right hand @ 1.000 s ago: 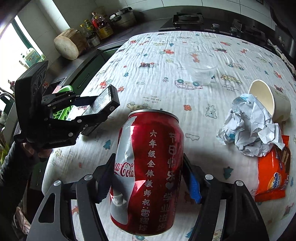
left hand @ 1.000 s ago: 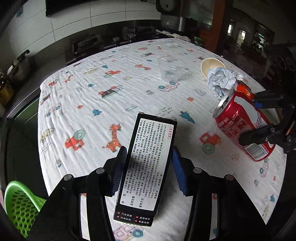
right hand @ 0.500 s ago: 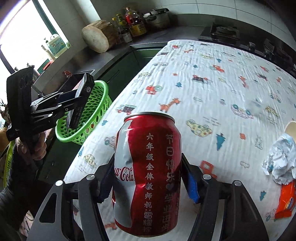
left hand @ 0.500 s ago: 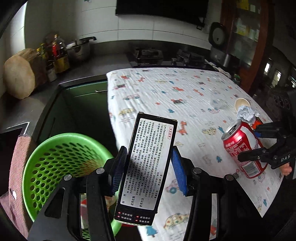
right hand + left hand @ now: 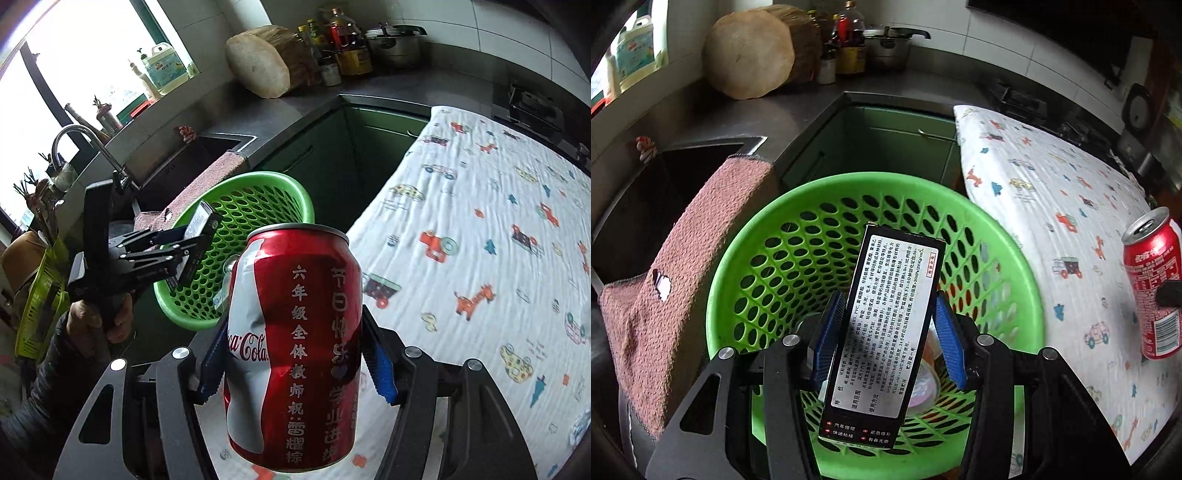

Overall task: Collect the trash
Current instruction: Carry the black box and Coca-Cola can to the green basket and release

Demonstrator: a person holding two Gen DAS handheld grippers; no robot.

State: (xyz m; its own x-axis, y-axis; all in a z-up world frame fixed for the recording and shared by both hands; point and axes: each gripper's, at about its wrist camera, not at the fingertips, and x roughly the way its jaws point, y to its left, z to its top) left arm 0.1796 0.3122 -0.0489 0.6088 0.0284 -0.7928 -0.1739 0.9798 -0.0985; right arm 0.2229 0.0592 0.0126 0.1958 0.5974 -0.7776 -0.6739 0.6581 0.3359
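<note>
L hand grips handle low, left gripper angled down over green basket, jaws clamped on black box, box above basket opening | right gripper level over tablecloth edge, jaws clamped on dented Coke can, can upright, airborne

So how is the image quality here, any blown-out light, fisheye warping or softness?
Right wrist view: the window at upper left is blown out to white; the dented red Coca-Cola can in the right gripper is sharp, with glare streaks on its white band. Left wrist view: even light, the black printed box in the left gripper is readable; fisheye bends the green perforated plastic basket, corners vignette.
</note>
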